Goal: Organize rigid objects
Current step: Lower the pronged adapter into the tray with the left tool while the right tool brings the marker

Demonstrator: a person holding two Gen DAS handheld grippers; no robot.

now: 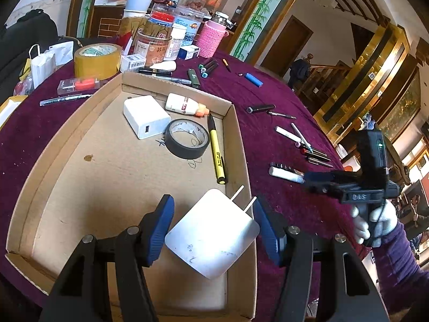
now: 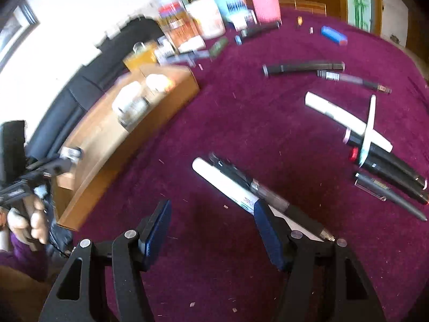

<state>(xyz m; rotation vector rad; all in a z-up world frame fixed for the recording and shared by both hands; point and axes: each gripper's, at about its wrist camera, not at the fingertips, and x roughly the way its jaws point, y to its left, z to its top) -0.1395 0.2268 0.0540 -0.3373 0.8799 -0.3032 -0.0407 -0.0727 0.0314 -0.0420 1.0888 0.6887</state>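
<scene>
your left tongs (image 1: 211, 220) stand apart, their ribbed blue pads on either side of a glossy white square charger with two flat prongs (image 1: 213, 237); whether the pads touch its rounded corners you cannot tell. the charger sits over the near right part of the shallow brown cardboard tray (image 1: 107, 177), just inside its right wall. farther in lie a white boxy usb adapter (image 1: 146, 116), a roll of matte black tape (image 1: 187, 138), a slim yellow pen with a black tip (image 1: 217, 151) and a small white glue bottle with an orange cap (image 1: 185, 104). your right tongs (image 2: 211, 221) are also apart and empty above the fuzzy maroon cloth of the counter (image 2: 241, 123), with a smooth white cylindrical marker (image 2: 228, 187) beside the right pad. the tray's edge looks blurred in that view.
</scene>
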